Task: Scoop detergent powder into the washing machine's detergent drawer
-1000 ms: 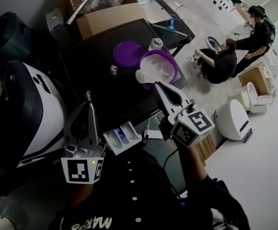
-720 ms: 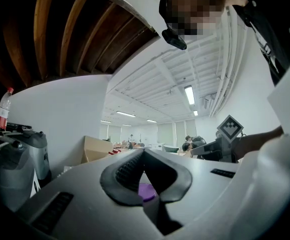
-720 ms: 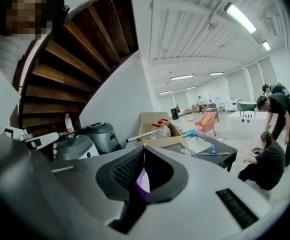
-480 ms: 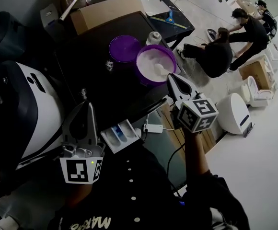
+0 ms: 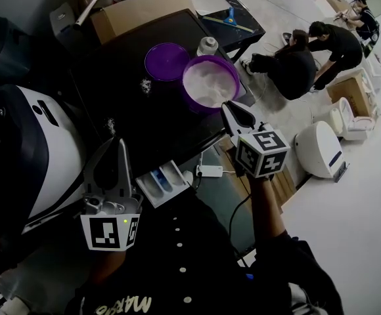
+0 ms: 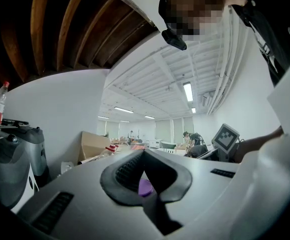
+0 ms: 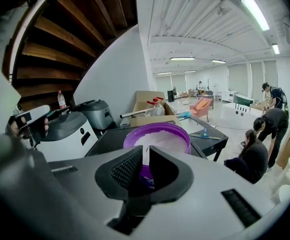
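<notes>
Right gripper (image 5: 227, 107): I hold its jaws pinched on the white plastic scoop (image 5: 213, 101), dipped into the round purple powder tub (image 5: 185, 87), upper centre, for loading. Left gripper (image 5: 118, 143): jaws closed, empty, parked beside the open white detergent drawer (image 5: 166, 184).

right gripper (image 5: 230, 108) has dipped toward the powder tub (image 5: 192, 101).

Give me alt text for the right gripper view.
The right gripper, jaws shut on a white scoop, aims at an open purple tub of white powder on a black table. A white washer stands to the left.
</notes>
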Demonstrator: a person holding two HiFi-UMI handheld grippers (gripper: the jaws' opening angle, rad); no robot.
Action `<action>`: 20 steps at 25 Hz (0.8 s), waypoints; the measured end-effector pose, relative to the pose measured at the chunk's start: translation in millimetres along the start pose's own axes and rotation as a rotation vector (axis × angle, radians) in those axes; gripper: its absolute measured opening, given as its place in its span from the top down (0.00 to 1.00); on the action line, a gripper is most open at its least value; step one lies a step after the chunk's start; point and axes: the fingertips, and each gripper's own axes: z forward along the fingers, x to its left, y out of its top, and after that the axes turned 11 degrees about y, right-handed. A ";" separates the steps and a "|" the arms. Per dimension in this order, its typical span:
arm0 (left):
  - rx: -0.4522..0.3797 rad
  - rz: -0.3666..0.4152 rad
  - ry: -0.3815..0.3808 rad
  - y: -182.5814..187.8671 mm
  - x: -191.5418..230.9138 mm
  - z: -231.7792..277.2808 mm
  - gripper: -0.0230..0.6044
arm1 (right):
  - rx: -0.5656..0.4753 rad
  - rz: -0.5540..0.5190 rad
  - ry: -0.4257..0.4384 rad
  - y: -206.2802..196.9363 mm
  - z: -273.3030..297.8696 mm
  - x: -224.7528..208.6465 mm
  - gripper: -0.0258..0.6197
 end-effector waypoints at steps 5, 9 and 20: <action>-0.015 -0.001 -0.005 5.1 -0.4 -4.0 0.94 | -0.022 -0.020 -0.025 6.2 -8.2 3.0 0.66; -0.034 -0.001 -0.006 11.6 -0.9 -8.7 0.94 | -0.097 -0.070 -0.071 22.5 -24.0 6.8 0.64; -0.109 0.006 0.021 39.4 11.6 -28.0 0.94 | -0.390 -0.202 -0.007 78.7 -57.3 80.9 0.89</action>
